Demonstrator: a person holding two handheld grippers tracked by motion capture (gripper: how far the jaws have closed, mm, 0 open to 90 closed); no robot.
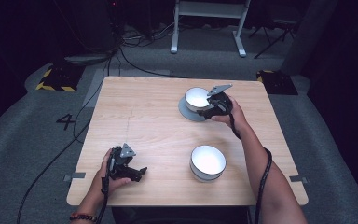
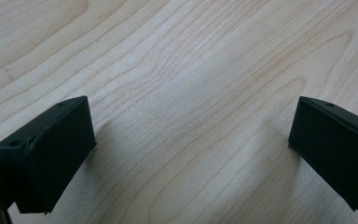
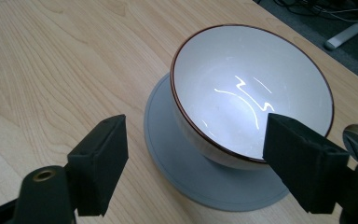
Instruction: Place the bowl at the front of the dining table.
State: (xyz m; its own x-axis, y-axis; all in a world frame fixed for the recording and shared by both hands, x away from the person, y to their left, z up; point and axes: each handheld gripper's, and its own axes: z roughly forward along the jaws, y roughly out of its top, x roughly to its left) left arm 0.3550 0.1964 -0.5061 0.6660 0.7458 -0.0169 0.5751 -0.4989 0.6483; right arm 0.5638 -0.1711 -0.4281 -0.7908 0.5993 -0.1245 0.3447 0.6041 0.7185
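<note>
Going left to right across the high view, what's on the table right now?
Left gripper, open on bare wood → near bowl → far bowl on its grey plate → right gripper, open at that bowl's right side.

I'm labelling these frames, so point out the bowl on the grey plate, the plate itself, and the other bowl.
bowl on the plate [image 3: 242, 93], right gripper view, white inside.
grey plate [image 3: 177, 158], right gripper view, bare surface left of the bowl.
second bowl [image 1: 208, 159], high view, white inside.
</note>
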